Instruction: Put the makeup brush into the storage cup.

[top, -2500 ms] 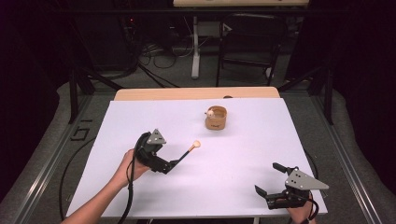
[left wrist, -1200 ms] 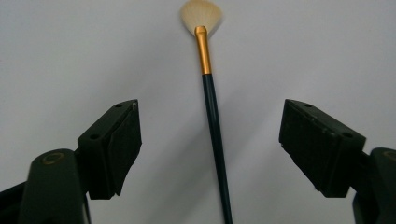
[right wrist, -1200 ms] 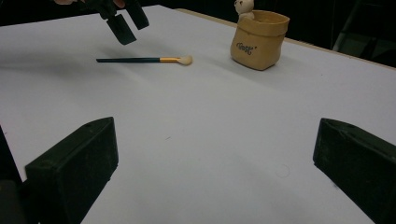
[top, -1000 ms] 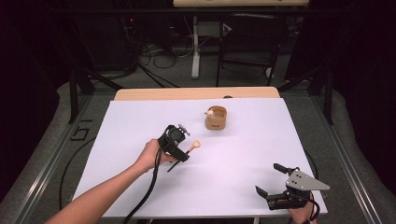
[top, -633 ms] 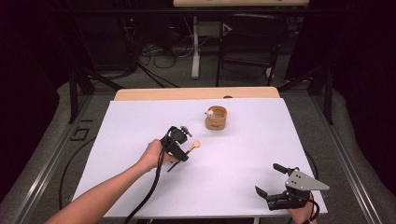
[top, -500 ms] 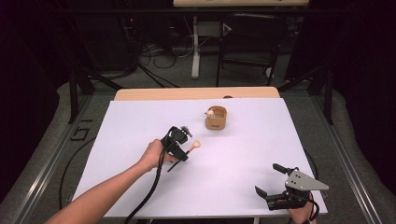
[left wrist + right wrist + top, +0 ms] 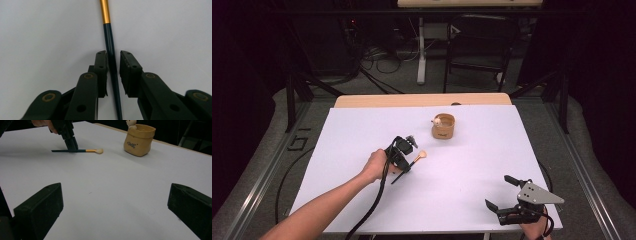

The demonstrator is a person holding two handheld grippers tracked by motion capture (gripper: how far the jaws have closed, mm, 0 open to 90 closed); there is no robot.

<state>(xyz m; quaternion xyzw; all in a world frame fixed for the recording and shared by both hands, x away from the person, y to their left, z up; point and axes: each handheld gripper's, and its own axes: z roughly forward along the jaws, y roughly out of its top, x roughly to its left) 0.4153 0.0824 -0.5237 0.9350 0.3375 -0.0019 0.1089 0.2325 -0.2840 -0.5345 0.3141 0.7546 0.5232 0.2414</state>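
My left gripper [image 7: 113, 72] has just been closing around the brush [image 7: 111, 65], whose thin handle runs straight between the jaws. Its fluffy tip points toward the little bag [image 7: 443, 126]. My right gripper [image 7: 117, 212] sits wide apart, far from the brush.

We see our left gripper [image 7: 408, 161] set down over the dark handle of a small brush [image 7: 411, 162], its jaws just closing around it. The brush's pale tip sticks out just beyond the gripper, pointing toward a tan pouch [image 7: 443, 126] farther off. Our right gripper [image 7: 507, 197] rests well apart, jaws wide.
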